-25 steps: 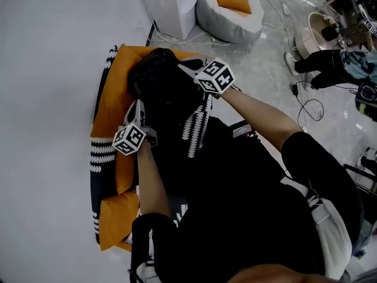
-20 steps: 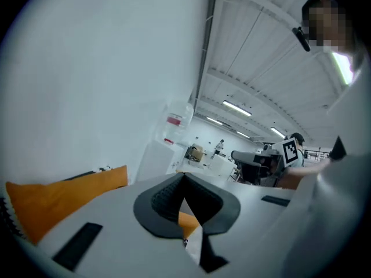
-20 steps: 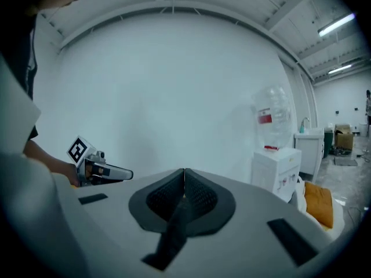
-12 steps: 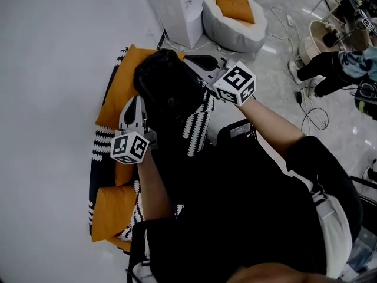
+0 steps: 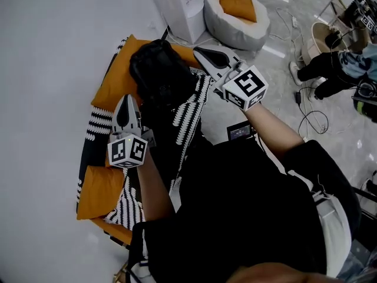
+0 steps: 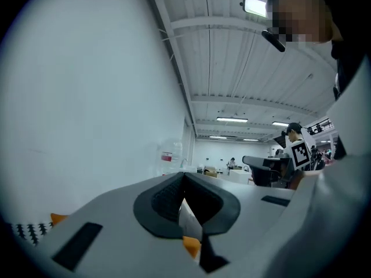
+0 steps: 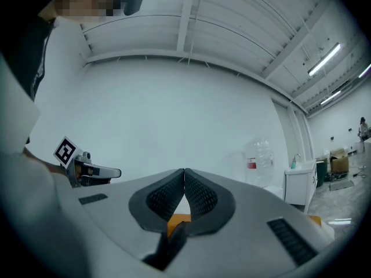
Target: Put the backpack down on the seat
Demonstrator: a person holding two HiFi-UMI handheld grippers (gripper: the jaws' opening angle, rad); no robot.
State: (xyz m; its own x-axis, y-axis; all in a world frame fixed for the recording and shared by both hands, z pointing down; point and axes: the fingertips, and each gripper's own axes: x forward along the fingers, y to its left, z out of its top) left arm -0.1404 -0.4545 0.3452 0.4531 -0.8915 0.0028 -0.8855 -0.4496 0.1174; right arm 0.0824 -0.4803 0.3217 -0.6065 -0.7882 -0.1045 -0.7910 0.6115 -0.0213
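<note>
The black backpack (image 5: 162, 75) is over the orange seat cushion (image 5: 115, 78), between my two grippers. I cannot tell whether it rests there or hangs. My left gripper (image 5: 125, 98) is at its left side, and in the left gripper view (image 6: 184, 175) its jaws meet at the tips, with a black strap (image 6: 211, 260) trailing out below the pads. At the backpack's right side is my right gripper (image 5: 198, 50). It is also shut (image 7: 184, 171), and a black strap (image 7: 168, 245) comes out under its pads. Both grippers point about level.
The seat has black-and-white patterned fabric (image 5: 188, 108) and a second orange cushion (image 5: 100, 190). A white cabinet (image 5: 177, 5) and a grey beanbag (image 5: 238, 16) stand behind it. Cables (image 5: 306, 114) lie on the floor at the right, near another person (image 5: 330, 69).
Both grippers have come up toward the head camera and drawn a little apart. The backpack has barely shifted in the frame, and more of the seat now shows at the lower left.
</note>
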